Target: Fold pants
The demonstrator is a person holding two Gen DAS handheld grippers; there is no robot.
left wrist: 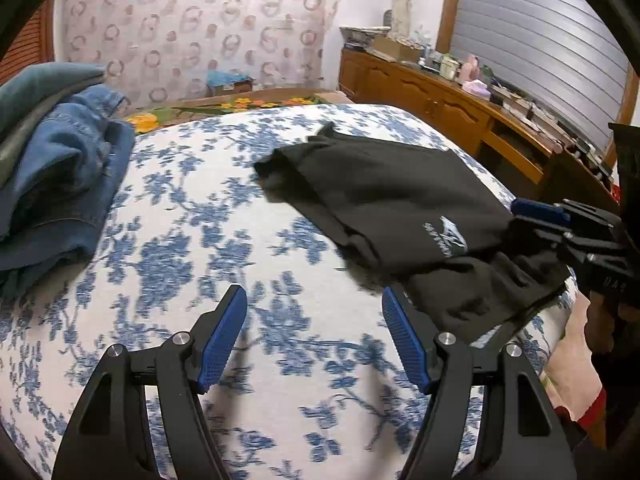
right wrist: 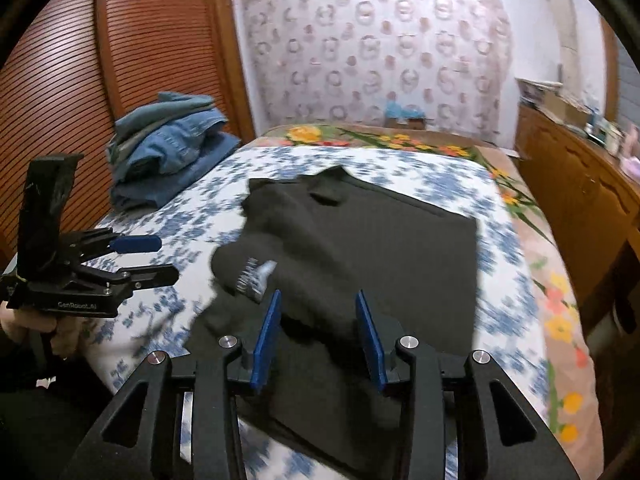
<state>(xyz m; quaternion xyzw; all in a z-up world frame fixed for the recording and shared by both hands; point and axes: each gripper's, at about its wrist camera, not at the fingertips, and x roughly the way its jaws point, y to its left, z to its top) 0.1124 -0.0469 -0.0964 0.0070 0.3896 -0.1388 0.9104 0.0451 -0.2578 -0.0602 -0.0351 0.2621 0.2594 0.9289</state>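
Black pants [left wrist: 380, 196] [right wrist: 380, 240] lie folded on the blue-flowered bedspread [left wrist: 180, 240], a white logo [left wrist: 448, 238] [right wrist: 256, 276] facing up near the folded edge. My left gripper [left wrist: 313, 300] [right wrist: 160, 258] is open over bare bedspread just left of the pants, with nothing between its blue pads. My right gripper [right wrist: 318, 300] [left wrist: 524, 220] stands open at the near end of the pants. The dark cloth lies below and between its pads, and they do not press on it.
A pile of blue jeans [left wrist: 60, 176] [right wrist: 172, 160] sits at the bed's far left. A wooden dresser [left wrist: 440, 100] [right wrist: 580, 184] with clutter runs along the right. A louvred wooden door [right wrist: 60, 80] stands on the left. A flowered blanket [right wrist: 560, 320] edges the bed.
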